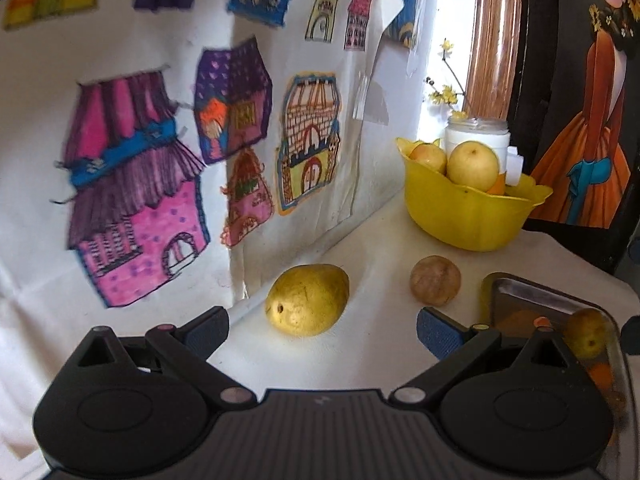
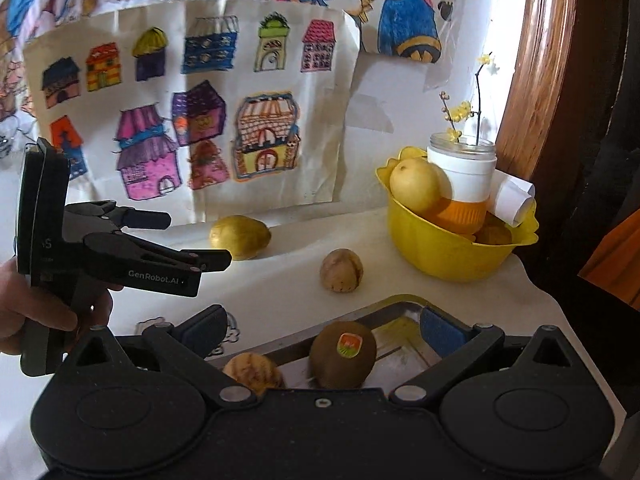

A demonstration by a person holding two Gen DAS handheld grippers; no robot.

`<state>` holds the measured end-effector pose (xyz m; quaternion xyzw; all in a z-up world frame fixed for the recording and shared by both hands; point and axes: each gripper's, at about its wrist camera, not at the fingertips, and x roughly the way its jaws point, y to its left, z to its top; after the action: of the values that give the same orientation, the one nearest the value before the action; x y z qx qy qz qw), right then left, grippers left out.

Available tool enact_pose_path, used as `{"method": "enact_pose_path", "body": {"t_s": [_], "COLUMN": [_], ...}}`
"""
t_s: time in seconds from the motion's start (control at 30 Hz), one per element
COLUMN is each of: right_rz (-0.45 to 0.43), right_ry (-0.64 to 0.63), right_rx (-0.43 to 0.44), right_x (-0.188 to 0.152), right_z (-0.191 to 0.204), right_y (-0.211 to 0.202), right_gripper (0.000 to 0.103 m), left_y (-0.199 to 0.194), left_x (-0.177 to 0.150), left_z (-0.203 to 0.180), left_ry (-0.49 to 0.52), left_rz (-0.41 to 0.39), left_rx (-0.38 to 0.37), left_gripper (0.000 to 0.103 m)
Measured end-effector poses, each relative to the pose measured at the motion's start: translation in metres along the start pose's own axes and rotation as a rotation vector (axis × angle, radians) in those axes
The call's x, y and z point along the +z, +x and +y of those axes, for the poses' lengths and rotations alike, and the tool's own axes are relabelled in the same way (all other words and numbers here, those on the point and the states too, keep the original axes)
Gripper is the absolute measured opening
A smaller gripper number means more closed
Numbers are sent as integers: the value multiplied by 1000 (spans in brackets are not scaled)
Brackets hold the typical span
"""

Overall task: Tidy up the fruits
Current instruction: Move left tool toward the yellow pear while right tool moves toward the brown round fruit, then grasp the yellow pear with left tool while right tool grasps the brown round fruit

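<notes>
Presently, both grippers approach loose fruit on the table (image 2: pixel 280 292).
Left gripper (image 1: pixel 322 330), fingers apart, faces the yellow fruit (image 1: pixel 307 299) by the wall; right gripper (image 2: pixel 322 330), likewise spread, straddles the kiwi (image 2: pixel 343 354) in the metal tray (image 2: pixel 400 308), presumably the sorting place.

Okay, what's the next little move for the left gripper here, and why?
Probably ease the left gripper forward around the yellow mango: its jaws are open and empty, the mango lies loose on the table just ahead, outside the yellow bowl.
</notes>
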<state>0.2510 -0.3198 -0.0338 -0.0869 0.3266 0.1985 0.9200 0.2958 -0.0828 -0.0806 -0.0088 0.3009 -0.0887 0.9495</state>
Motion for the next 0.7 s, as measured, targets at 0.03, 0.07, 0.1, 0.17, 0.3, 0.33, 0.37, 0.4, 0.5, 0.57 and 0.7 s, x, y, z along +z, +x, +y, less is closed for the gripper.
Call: {"method": "enact_pose_path", "body": {"t_s": [0.03,0.07,0.1,0.17,0.3,0.33,0.37,0.4,0.5,0.57,0.7], "right_rz": [2,4,7,16,31,34,36,37,40,40,41], "right_ry": [2,3,4,7,-11,-13,-13,-12,-8,-8,-9], "right_rx": [0,0,0,5,12,12,13,12,13,13,11], "right_x": [1,1,1,2,3,3,3,4,4,4,3], "right_z": [-3,-5,-8,-12,-16,-17,-18,-19,-22,-22,-23], "right_y": [5,9,14,23,40,43,46,49,56,58,60], "right_gripper": [102,102,102,102,102,102,102,102,102,102,102], "left_y": [6,12,17,29,47,50,54,57,64,69,81], "left_x": [0,0,1,3,7,7,8,8,10,12,14], "left_z": [0,-1,-2,-4,-7,-8,-9,-9,-6,-4,-4], "left_ry": [3,8,10,2,-13,-11,-10,-11,-35,-37,-16], "left_rz": [3,7,9,16,25,27,29,30,18,15,37], "left_rx": [-2,-1,0,1,-1,-2,-2,2,20,44,72], "left_gripper": [102,101,101,100,99,99,98,98,94,88,79]}}
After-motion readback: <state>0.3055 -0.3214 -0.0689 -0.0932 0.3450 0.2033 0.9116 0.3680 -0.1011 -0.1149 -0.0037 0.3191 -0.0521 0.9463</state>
